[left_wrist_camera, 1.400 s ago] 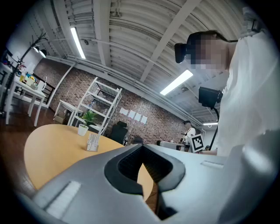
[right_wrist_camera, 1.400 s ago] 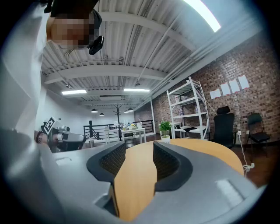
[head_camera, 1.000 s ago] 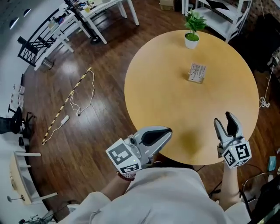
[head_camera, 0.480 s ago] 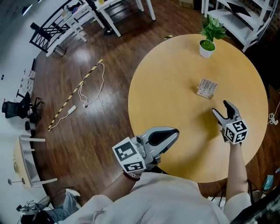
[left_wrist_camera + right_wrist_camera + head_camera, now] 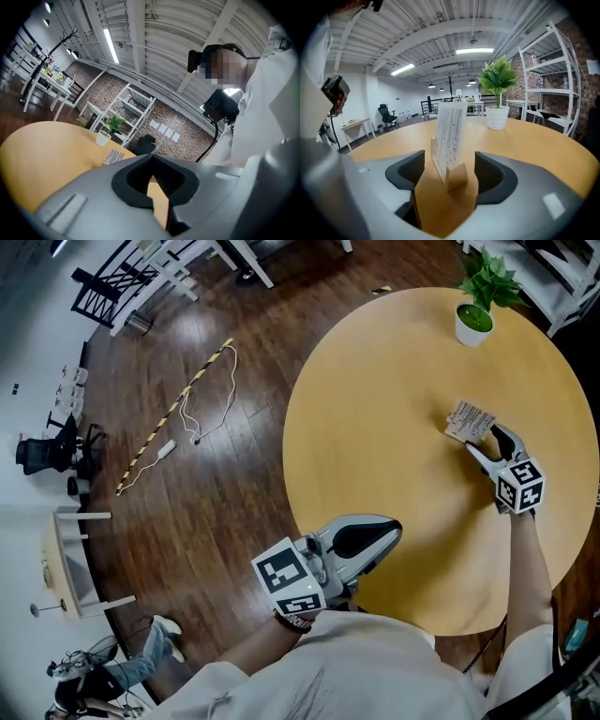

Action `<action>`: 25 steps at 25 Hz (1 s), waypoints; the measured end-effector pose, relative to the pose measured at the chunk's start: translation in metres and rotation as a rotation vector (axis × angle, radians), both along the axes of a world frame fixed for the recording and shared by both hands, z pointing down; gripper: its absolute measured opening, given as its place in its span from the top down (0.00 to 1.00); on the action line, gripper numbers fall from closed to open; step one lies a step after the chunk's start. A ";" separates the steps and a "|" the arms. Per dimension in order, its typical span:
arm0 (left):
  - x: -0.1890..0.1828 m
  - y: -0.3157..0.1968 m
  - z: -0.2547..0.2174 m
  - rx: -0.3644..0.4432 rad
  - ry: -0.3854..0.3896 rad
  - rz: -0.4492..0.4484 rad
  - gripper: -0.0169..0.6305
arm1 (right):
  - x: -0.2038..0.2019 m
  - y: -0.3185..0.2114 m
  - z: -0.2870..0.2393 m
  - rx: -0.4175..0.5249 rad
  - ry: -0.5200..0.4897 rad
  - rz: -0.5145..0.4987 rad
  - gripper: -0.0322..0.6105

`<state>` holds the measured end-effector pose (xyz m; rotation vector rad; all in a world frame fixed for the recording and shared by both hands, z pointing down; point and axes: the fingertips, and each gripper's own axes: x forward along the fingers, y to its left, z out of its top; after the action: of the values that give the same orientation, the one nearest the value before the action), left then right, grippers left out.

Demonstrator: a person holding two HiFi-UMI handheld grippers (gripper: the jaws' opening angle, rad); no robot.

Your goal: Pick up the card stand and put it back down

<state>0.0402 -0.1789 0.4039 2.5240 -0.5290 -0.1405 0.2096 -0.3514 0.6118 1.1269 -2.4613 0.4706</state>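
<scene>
The card stand [image 5: 469, 420] is a small wooden block holding an upright printed card, standing on the round wooden table [image 5: 394, 409] at its right side. My right gripper [image 5: 487, 442] reaches around it from the near side. In the right gripper view the card stand [image 5: 449, 136] stands between the two black pads [image 5: 408, 174] with a gap on each side; the jaws of my right gripper [image 5: 449, 171] are opening. My left gripper [image 5: 384, 532] hovers shut over the table's near edge, holding nothing. From the left gripper [image 5: 151, 157] the card stand [image 5: 112, 157] shows far off.
A potted green plant [image 5: 476, 306] stands at the table's far edge, beyond the card stand. On the wooden floor to the left lie a white cable [image 5: 202, 395] and a striped stick [image 5: 169, 423]. White tables and a shelf stand at the back.
My right gripper has moved from the table's near right edge forward to the card stand and has opened around it. The left gripper stays near the front edge.
</scene>
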 end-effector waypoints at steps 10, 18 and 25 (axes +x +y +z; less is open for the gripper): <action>0.020 -0.014 0.008 -0.014 0.003 0.021 0.99 | -0.015 -0.023 0.027 0.002 -0.001 -0.065 0.61; 0.021 -0.015 0.011 -0.016 -0.003 0.016 0.99 | -0.020 -0.022 0.027 0.016 0.038 -0.116 0.71; 0.003 -0.027 0.016 0.041 -0.088 -0.023 0.99 | -0.015 -0.013 0.025 0.050 0.011 -0.052 0.74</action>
<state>0.0431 -0.2056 0.4195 2.5737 -0.5954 -0.0486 0.1942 -0.3645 0.6368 1.0785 -2.4992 0.3878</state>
